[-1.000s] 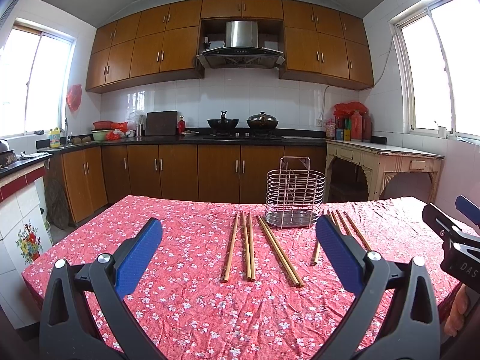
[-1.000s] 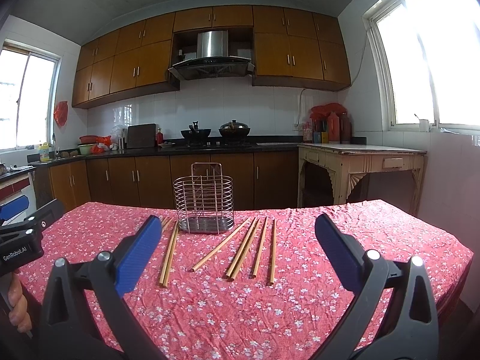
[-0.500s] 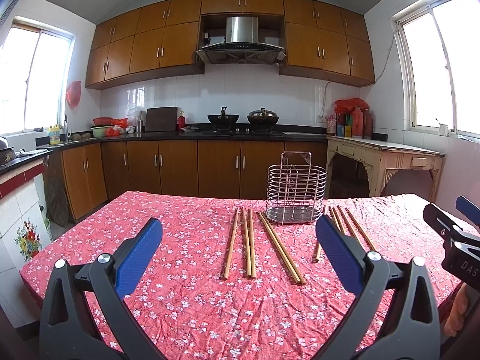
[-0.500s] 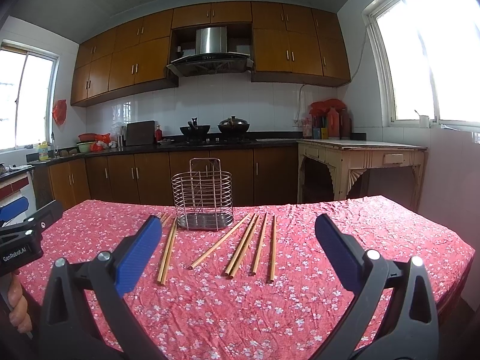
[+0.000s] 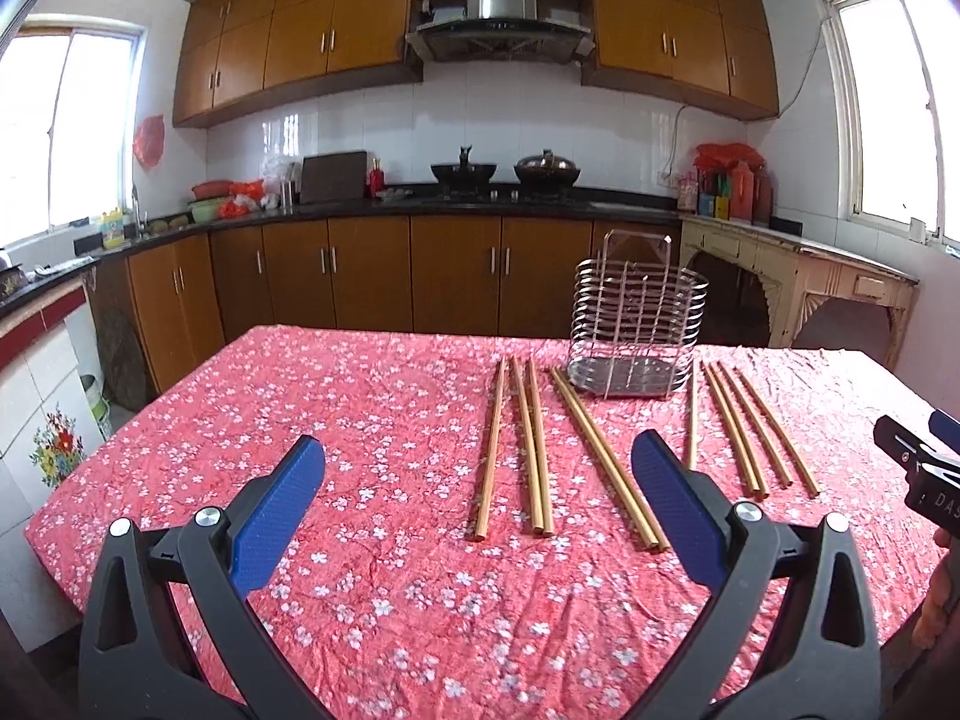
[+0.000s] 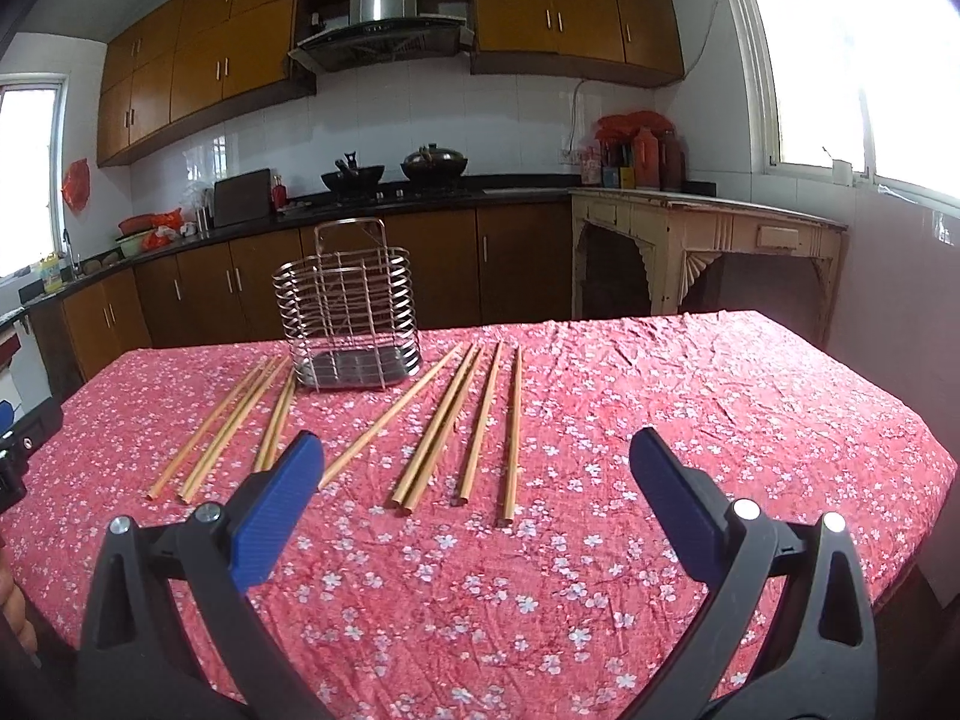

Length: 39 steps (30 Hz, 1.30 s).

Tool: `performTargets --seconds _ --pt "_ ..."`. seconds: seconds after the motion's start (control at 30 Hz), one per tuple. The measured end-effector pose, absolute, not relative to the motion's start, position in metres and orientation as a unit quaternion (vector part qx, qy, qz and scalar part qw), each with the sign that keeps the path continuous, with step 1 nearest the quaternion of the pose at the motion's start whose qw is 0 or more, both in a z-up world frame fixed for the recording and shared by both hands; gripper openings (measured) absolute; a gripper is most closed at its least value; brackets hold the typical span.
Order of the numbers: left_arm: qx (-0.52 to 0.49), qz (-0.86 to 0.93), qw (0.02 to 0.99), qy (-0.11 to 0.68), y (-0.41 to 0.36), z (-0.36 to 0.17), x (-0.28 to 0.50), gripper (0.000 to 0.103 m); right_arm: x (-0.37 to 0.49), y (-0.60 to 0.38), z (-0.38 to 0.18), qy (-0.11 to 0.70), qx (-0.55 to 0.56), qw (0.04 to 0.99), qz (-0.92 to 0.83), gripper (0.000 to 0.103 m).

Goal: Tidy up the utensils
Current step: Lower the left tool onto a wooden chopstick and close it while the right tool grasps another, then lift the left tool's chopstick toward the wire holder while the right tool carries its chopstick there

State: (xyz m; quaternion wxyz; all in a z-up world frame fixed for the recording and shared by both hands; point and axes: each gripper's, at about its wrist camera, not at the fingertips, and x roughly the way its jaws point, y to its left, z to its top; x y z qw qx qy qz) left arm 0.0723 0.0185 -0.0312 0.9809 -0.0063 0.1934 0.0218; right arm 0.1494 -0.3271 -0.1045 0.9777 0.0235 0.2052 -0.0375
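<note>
Grippers nearer the table than a second ago, both tipped downward, with more of the red floral tablecloth (image 5: 372, 420) filling each view and the chopsticks drawn closer. Left gripper (image 5: 477, 480) spread wide, blue pads far apart, nothing between them, hovering above the cloth and touching nothing. Right gripper (image 6: 474, 477) likewise wide apart, empty, clear of the cloth. In the left wrist view, left group of chopsticks (image 5: 522, 450) just beyond the open fingers, flat on the cloth: three close together, then a pair (image 5: 606, 459) angled to their right, its near end partly hidden behind the right blue pad (image 5: 672, 516). Farther right, another group of chopsticks (image 5: 744, 429), four or so, one partly masked by the same pad; exact count hard to make out. At the right edge of that view, black body of the right gripper cut off by the frame, with a sliver of hand below it. In the right wrist view, same sticks fanned out on both sides of the rack, one near end hidden behind the left blue pad (image 6: 273, 510). Beyond the sticks, wire utensil rack (image 5: 639, 330) upright near the far edge of the table, empty as far as visible. Behind it, wooden cabinets (image 5: 420, 282), dark counter and stove with two pots.
</note>
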Motion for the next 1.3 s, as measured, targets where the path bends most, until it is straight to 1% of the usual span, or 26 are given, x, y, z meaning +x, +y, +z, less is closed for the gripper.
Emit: performTargets --seconds 0.07,0.1,0.13,0.17,0.2,0.23,0.33,0.37,0.4,0.43,0.57,0.63,0.67,0.7,0.77,0.83,1.07,1.17,1.2,1.3 --pt "-0.003 0.023 0.975 0.221 0.027 -0.033 0.095 0.101 0.171 -0.333 -0.11 0.24 0.023 0.97 -0.039 0.091" --pt "-0.002 0.023 0.973 0.228 0.029 -0.034 0.1 0.101 0.184 -0.336 -0.113 0.264 0.023 0.964 -0.038 0.081" --pt "0.002 0.02 0.969 0.245 0.033 -0.036 0.112 0.098 0.197 -0.34 -0.117 0.287 0.025 0.957 -0.037 0.072" --pt "0.004 0.018 0.965 0.263 0.039 -0.039 0.123 0.094 0.21 -0.343 -0.121 0.312 0.025 0.949 -0.037 0.068" --pt "0.006 0.017 0.962 0.272 0.041 -0.041 0.128 0.086 0.221 -0.346 -0.126 0.327 0.028 0.944 -0.037 0.063" --pt "0.007 0.011 0.956 0.293 0.045 -0.045 0.14 0.077 0.23 -0.349 -0.13 0.342 0.029 0.939 -0.037 0.059" --pt "0.0 -0.006 0.937 0.349 0.053 -0.061 0.165 0.063 0.253 -0.355 -0.143 0.377 0.038 0.925 -0.035 0.051" --pt "-0.006 -0.012 0.931 0.365 0.055 -0.067 0.171 0.06 0.259 -0.356 -0.147 0.387 0.041 0.921 -0.033 0.05" --pt "-0.011 -0.018 0.926 0.377 0.055 -0.072 0.176 0.054 0.264 -0.356 -0.152 0.398 0.044 0.916 -0.032 0.046" --pt "-0.019 -0.026 0.918 0.394 0.055 -0.079 0.181 0.051 0.269 -0.357 -0.157 0.407 0.048 0.912 -0.029 0.044" --pt "-0.014 -0.042 0.912 0.408 0.046 -0.088 0.188 0.048 0.276 -0.356 -0.171 0.429 0.057 0.901 -0.018 0.037" --pt "-0.006 -0.048 0.909 0.413 0.04 -0.092 0.19 0.043 0.275 -0.352 -0.173 0.422 0.033 0.906 -0.029 0.024" --pt "-0.002 -0.048 0.907 0.418 0.038 -0.093 0.191 0.04 0.275 -0.352 -0.173 0.419 0.028 0.907 -0.034 0.019" --pt "0.001 -0.047 0.904 0.425 0.038 -0.096 0.193 0.034 0.275 -0.355 -0.173 0.418 0.034 0.907 -0.034 0.011" --pt "-0.004 -0.048 0.898 0.437 0.038 -0.103 0.195 0.028 0.275 -0.362 -0.173 0.419 0.053 0.906 -0.034 0.008" --pt "-0.002 -0.048 0.899 0.435 0.037 -0.105 0.194 0.025 0.273 -0.367 -0.173 0.418 0.062 0.906 -0.036 0.008" --pt "0.007 -0.045 0.898 0.438 0.03 -0.103 0.192 0.025 0.27 -0.364 -0.173 0.414 0.052 0.908 -0.04 0.01" --pt "0.018 -0.028 0.9 0.434 0.021 -0.108 0.196 0.013 0.267 -0.362 -0.174 0.41 0.048 0.91 -0.041 0.01" --pt "0.021 -0.022 0.901 0.433 0.021 -0.108 0.196 0.007 0.266 -0.362 -0.174 0.409 0.049 0.91 -0.041 0.008" --pt "0.013 -0.024 0.901 0.434 0.026 -0.109 0.195 0.007 0.266 -0.365 -0.173 0.407 0.059 0.911 -0.036 0.008"
